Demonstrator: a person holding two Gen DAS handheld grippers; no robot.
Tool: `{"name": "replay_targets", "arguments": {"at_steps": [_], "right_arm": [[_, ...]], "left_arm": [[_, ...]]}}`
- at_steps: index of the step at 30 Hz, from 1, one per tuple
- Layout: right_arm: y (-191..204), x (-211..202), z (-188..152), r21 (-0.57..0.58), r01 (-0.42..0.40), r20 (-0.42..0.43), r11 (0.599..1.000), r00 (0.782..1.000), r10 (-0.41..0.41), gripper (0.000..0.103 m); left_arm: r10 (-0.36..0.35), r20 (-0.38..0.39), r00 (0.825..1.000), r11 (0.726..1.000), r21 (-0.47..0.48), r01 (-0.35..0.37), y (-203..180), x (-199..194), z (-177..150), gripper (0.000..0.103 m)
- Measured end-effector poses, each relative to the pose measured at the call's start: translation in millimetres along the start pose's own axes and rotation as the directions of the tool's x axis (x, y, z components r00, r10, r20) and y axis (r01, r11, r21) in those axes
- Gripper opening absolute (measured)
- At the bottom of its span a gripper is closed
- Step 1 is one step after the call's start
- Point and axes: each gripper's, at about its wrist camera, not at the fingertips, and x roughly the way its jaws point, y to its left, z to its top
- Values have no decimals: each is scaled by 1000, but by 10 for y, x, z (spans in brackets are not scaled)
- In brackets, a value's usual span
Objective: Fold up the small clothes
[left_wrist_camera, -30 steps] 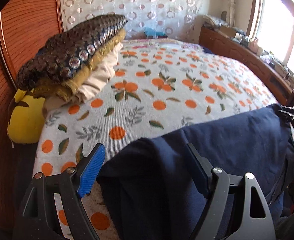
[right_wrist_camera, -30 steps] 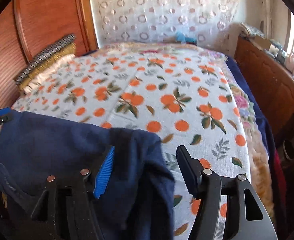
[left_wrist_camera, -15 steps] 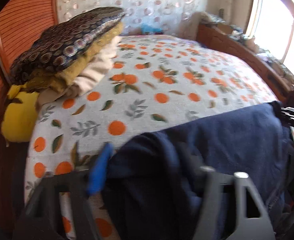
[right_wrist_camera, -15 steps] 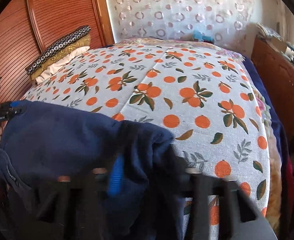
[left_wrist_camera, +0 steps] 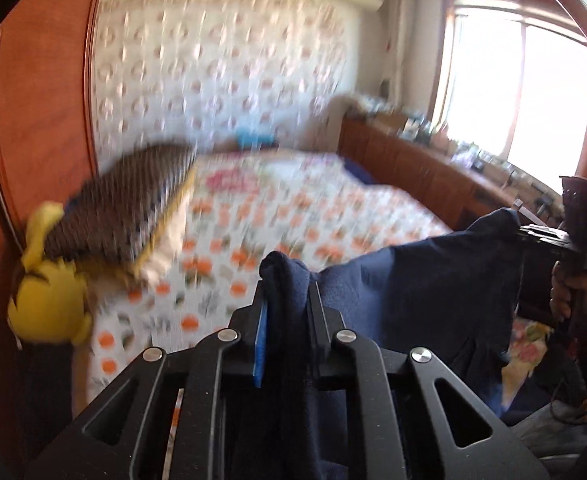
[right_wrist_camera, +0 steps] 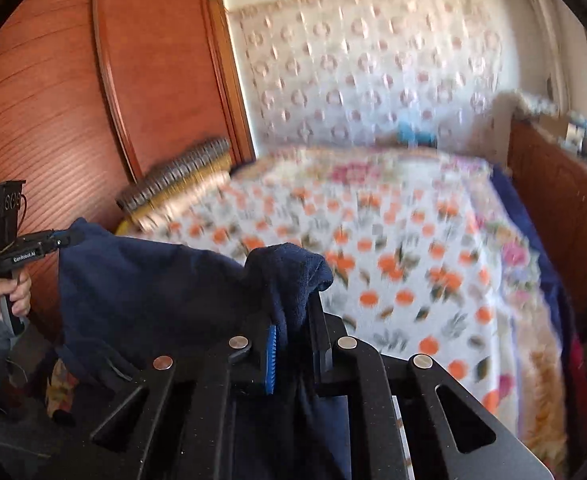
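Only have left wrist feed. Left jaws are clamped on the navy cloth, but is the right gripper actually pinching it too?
Observer: Yes. In the right wrist view the right gripper has just closed on a bunched corner of the navy garment, which sticks up between its fingers.
Operator: Cloth between the two grippers?
Observer: It spans from there to the left gripper, with the rest hanging below.
Operator: Anything beside the bed on that side?
Observer: A blue blanket edge runs along the bed next to the wooden sideboard.
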Motion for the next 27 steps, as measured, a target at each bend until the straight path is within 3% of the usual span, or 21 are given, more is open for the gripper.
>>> {"name": "replay_targets", "arguments": {"at_steps": [5, 7, 12, 19, 23, 27], "right_arm": [[115, -590, 429, -66, 49, 134, 997, 990, -40, 12], [134, -781, 630, -99, 82, 184, 992, 981, -63, 12], [7, -696, 1074, -161, 155, 217, 975, 969, -118, 12], [-434, 402, 1454, -139, 219, 118, 966, 972, -203, 12], [-646, 1276, 1476, -85, 222, -7, 971, 975, -223, 12], [-848, 2146, 1363, -60, 246, -122, 967, 960, -252, 12]], "left_arm": [[-34, 154, 987, 999, 46, 27, -182, -468, 488, 17], [-20, 194, 981, 996, 85, 4, -248, -538, 705, 17], [45, 226, 973, 990, 120, -74, -179, -163, 1218, 17], [157, 166, 973, 979, 100, -175, 140, 940, 1602, 17], [184, 33, 982, 978, 91, -186, 345, 1763, 1524, 18], [217, -86, 972, 972, 111, -207, 495, 2491, 1328, 22]]}}
